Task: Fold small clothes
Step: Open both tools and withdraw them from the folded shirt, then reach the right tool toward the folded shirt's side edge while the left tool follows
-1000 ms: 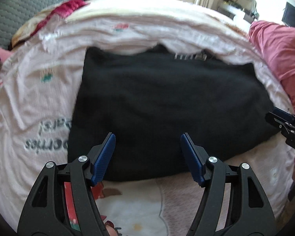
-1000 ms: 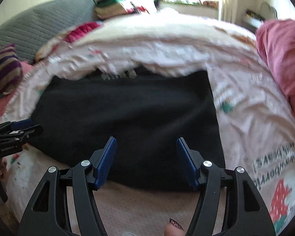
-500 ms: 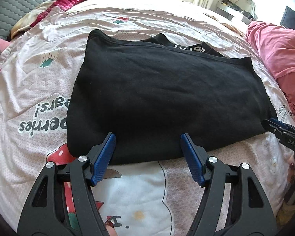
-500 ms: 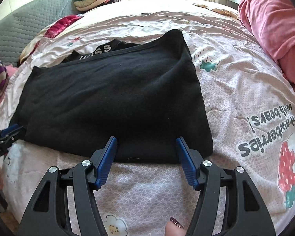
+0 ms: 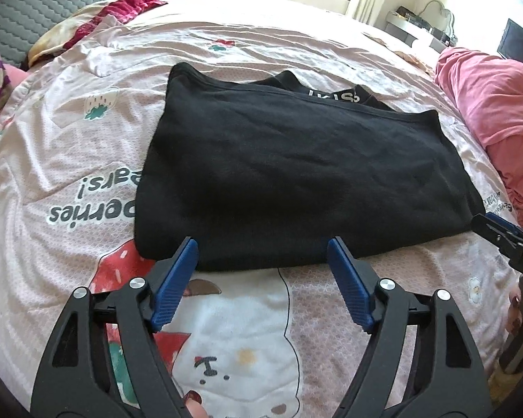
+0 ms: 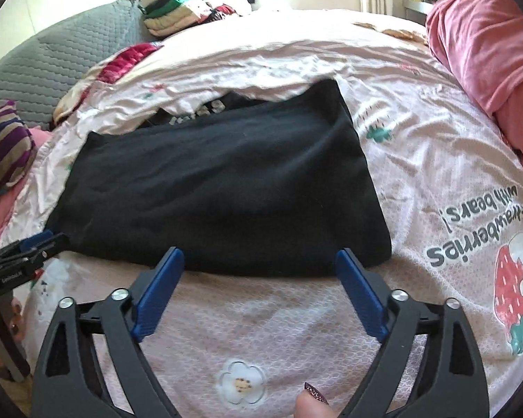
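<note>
A black garment (image 5: 296, 174) lies folded flat on the pink printed bed cover (image 5: 69, 146), with a lettered band showing at its far edge. It also shows in the right wrist view (image 6: 223, 188). My left gripper (image 5: 263, 271) is open and empty, its fingers just short of the garment's near edge, toward its left half. My right gripper (image 6: 259, 285) is open and empty at the near edge toward the garment's right corner. Each gripper appears at the other view's side edge.
A pink blanket (image 5: 495, 111) is heaped on the right of the bed. A grey quilted headboard (image 6: 52, 66), a striped pillow (image 6: 3, 146) and a stack of folded clothes (image 6: 171, 14) are at the far left. A red and yellow cloth (image 5: 97, 24) lies near them.
Both grippers have drawn back a little toward me, open throughout. The garment now lies settled flat, and its near edge is just beyond the fingertips.
</note>
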Motion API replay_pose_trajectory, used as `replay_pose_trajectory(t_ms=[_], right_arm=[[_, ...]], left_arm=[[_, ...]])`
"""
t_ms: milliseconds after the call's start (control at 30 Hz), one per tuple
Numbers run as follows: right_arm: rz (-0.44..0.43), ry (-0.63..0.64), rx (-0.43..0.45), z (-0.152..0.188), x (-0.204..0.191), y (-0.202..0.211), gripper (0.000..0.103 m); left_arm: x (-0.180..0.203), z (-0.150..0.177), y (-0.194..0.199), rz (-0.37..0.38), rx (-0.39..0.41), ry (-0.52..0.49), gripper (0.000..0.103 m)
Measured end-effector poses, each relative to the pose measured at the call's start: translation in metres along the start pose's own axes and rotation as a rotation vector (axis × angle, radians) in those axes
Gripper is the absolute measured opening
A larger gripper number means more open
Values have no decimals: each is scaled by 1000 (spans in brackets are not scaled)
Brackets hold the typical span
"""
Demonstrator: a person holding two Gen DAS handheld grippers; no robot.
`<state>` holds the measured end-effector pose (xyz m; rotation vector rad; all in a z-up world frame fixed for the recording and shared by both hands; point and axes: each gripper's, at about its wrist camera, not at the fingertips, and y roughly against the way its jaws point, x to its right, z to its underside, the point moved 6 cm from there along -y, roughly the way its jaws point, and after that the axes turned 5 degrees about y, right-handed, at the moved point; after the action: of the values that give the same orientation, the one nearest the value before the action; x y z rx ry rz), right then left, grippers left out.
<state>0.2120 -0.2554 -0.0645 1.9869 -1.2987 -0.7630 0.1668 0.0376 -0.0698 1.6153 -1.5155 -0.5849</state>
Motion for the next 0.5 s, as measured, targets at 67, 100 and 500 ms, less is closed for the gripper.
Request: replay_pose_trajectory(t_ms=[67,100,500], right_arm=[[-13,4,16,-3,-3,3,96],[-24,7,22,-4,-5,4,97],[-75,63,133,-14,-34,20,98]], left_arm=[[-1,1,4,0,7,6,75],[-2,1,7,-1,13,9,78],[-22,-3,31,-43,65,45,94]])
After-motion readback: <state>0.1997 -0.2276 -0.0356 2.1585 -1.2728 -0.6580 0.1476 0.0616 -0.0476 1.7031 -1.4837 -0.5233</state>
